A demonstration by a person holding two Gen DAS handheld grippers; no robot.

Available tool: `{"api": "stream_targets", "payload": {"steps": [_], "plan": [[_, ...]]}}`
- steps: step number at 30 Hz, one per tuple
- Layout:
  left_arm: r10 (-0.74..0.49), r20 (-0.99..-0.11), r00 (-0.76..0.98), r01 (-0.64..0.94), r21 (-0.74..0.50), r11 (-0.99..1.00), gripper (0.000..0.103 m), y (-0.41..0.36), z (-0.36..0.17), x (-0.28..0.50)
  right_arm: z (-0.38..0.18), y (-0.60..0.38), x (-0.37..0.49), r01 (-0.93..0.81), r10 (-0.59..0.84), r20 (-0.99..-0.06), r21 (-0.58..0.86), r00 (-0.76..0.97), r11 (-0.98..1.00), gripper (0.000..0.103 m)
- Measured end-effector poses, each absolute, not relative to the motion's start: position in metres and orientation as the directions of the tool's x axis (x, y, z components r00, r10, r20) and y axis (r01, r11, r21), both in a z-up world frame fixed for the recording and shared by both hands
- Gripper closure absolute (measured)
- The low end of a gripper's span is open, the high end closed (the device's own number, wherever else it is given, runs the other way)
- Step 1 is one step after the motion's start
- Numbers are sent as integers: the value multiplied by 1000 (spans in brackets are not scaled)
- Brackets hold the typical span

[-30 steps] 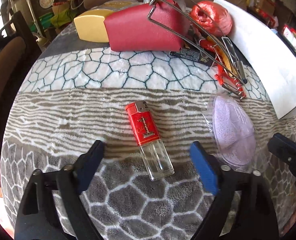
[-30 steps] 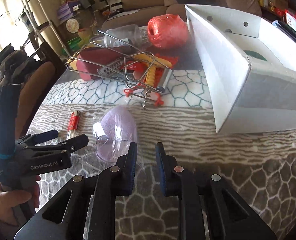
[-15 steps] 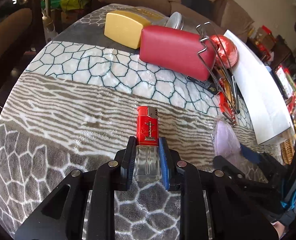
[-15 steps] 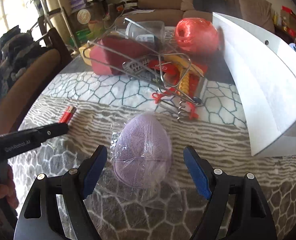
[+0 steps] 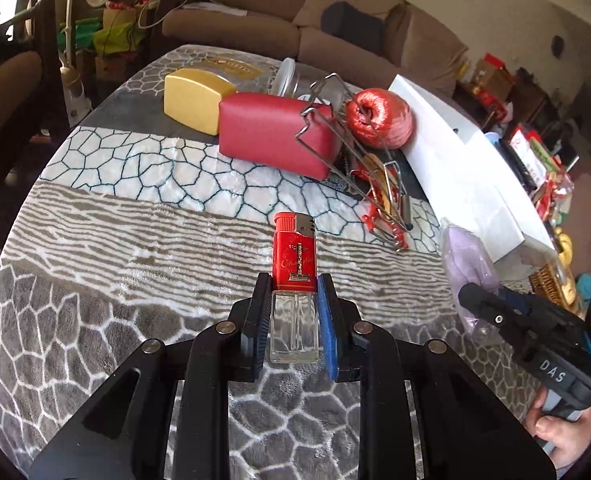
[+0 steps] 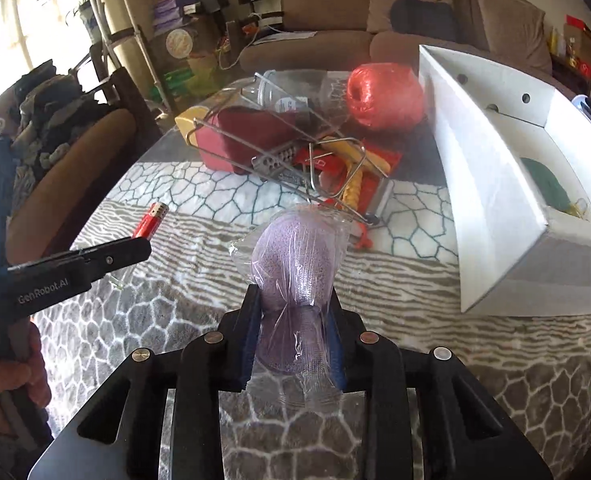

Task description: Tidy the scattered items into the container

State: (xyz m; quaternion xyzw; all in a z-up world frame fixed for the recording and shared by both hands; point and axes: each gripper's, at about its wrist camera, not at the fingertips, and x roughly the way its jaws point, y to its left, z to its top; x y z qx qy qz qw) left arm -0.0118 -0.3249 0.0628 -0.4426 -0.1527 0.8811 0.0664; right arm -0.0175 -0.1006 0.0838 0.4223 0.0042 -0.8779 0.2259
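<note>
Both claws have clamped down since a moment ago, each lifting its catch off the table (image 5: 143,220).

White container (image 6: 491,184) sits open at the right, a green item already inside, likely the drop spot. Right claw (image 6: 294,342) squeezes the bagged purple sponge (image 6: 297,258) by its narrow end; left claw (image 5: 294,320) pinches the lighter (image 5: 294,256) across its clear tank, red cap forward.
</note>
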Motion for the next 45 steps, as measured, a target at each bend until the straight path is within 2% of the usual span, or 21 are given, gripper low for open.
{"api": "stream_targets", "payload": {"steps": [2, 6, 11, 15, 18, 23, 27, 30, 32, 33, 34, 37, 38, 45], "plan": [[265, -754, -601, -19, -318, -948, 82, -307, 73, -6, 99, -82, -12, 388, -404, -724, 203, -559, -899, 73], [352, -736, -578, -87, -374, -923, 82, -260, 96, -11, 131, -39, -14, 345, -403, -693, 232, -598, -909, 73], [417, -699, -581, -189, -381, -905, 82, -180, 139, -45, 173, 23, -33, 274, -335, -653, 199, -679, -941, 73], [438, -701, -562, -247, -363, -898, 82, -109, 155, -84, 185, 82, -65, 199, -248, -663, 150, -707, -968, 73], [447, -725, -524, -270, -356, -895, 82, -59, 149, -113, 177, 123, -96, 152, -171, -700, 91, -694, -984, 73], [405, -794, -453, -244, -326, -913, 82, 0, 111, -156, 144, 173, -137, 118, -94, -767, 24, -634, -993, 73], [353, -832, -428, -226, -280, -933, 82, 19, 83, -172, 120, 186, -155, 133, -95, -790, 17, -606, -991, 72], [328, -846, -420, -222, -255, -941, 82, 24, 70, -174, 104, 188, -163, 144, -106, -808, 27, -580, -989, 67], [319, -857, -405, -215, -250, -944, 72, 25, 64, -175, 96, 188, -165, 136, -95, -815, 21, -571, -991, 60], [311, -861, -403, -209, -244, -947, 52, 26, 62, -175, 94, 190, -165, 122, -77, -818, 8, -571, -992, 53], [306, -859, -409, -203, -241, -949, 36, 25, 62, -174, 93, 190, -164, 116, -69, -815, 2, -576, -993, 42], [315, -841, -440, -184, -259, -948, 35, 19, 73, -173, 97, 197, -160, 108, -94, -803, 37, -589, -993, 25], [320, -838, -442, -182, -266, -947, 35, 16, 77, -172, 99, 200, -159, 109, -114, -801, 61, -587, -992, 23], [355, -796, -490, -158, -319, -935, 33, -20, 117, -153, 134, 217, -136, 69, -154, -755, 144, -637, -987, 23]]}}
